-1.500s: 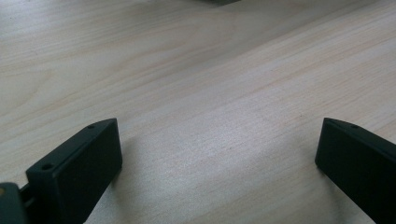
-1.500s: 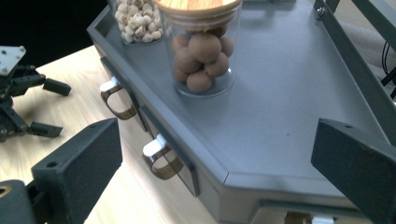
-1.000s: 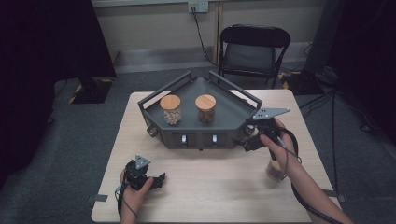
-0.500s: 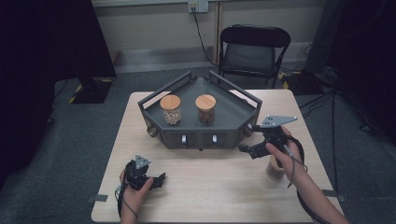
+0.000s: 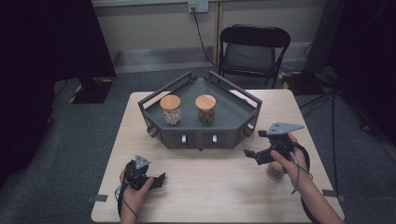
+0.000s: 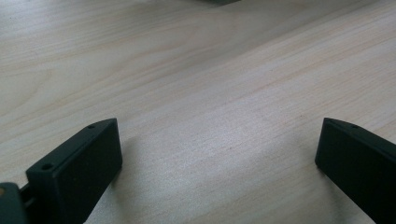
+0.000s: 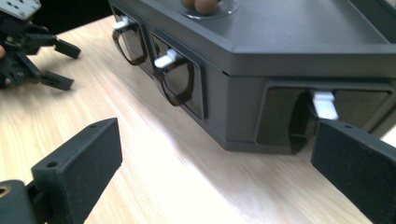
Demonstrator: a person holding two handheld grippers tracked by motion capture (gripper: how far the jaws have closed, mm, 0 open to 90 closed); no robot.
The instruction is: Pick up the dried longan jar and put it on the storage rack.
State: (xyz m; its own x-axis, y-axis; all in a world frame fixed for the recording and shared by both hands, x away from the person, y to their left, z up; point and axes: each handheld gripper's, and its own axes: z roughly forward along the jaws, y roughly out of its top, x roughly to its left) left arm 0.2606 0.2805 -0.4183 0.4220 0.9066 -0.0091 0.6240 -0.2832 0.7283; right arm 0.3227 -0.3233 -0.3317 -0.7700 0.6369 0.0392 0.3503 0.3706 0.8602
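Right gripper (image 5: 254, 148) withdrew (tray (image 5: 233, 122) apart).

Two hands work a pair of tongs from the near edge of the bench. The left tongs (image 5: 159, 179) sit low in the left hand (image 5: 133, 193), jaws spread wide and pointing right. The right tongs (image 5: 254, 148), held higher in the right hand (image 5: 287, 161), point left with jaws likewise wide apart, forearm angling in from the lower right.
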